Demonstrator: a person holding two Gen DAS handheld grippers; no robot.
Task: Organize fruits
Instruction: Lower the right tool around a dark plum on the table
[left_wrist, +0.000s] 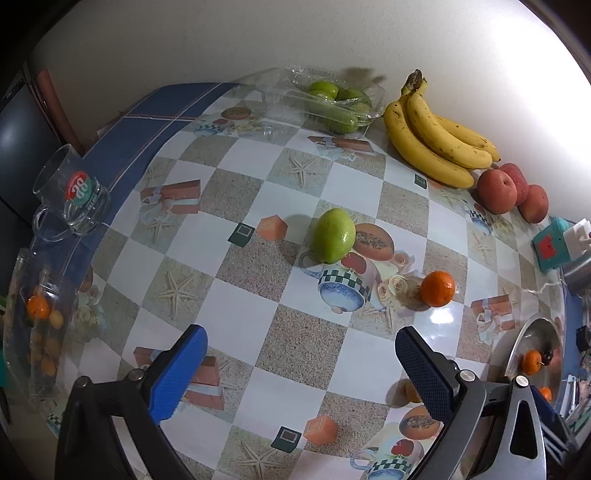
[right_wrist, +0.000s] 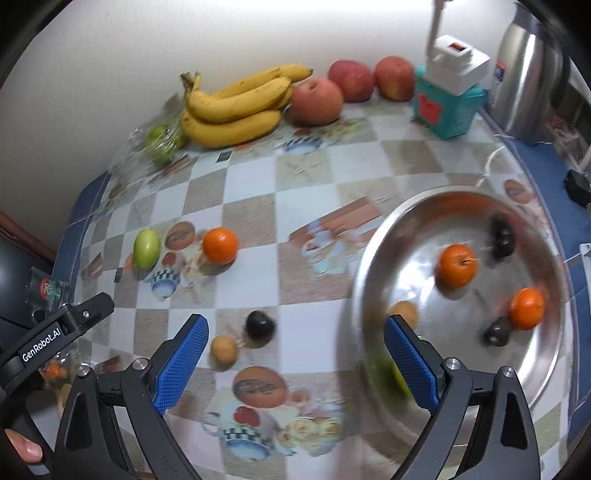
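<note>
Left gripper (left_wrist: 301, 373) jaws apart, empty; we see green fruit (left_wrist: 333, 235) at 12 o'clock, long axis upright, tangerine (left_wrist: 438, 283) at 1. Right gripper (right_wrist: 295, 363) apart too, empty; steel bowl (right_wrist: 373, 266) at 2, so left looks nearer.

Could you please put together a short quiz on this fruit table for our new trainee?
1. True or false: the left gripper holds the green fruit.
2. What lies in the steel bowl? A) bananas B) oranges and dark fruits C) apples
3. Fill in: the bananas lie against the ____.

Key: 1. False, its jaws are open and empty. 2. B; a green fruit is also blurred at the near rim. 3. wall.
</note>
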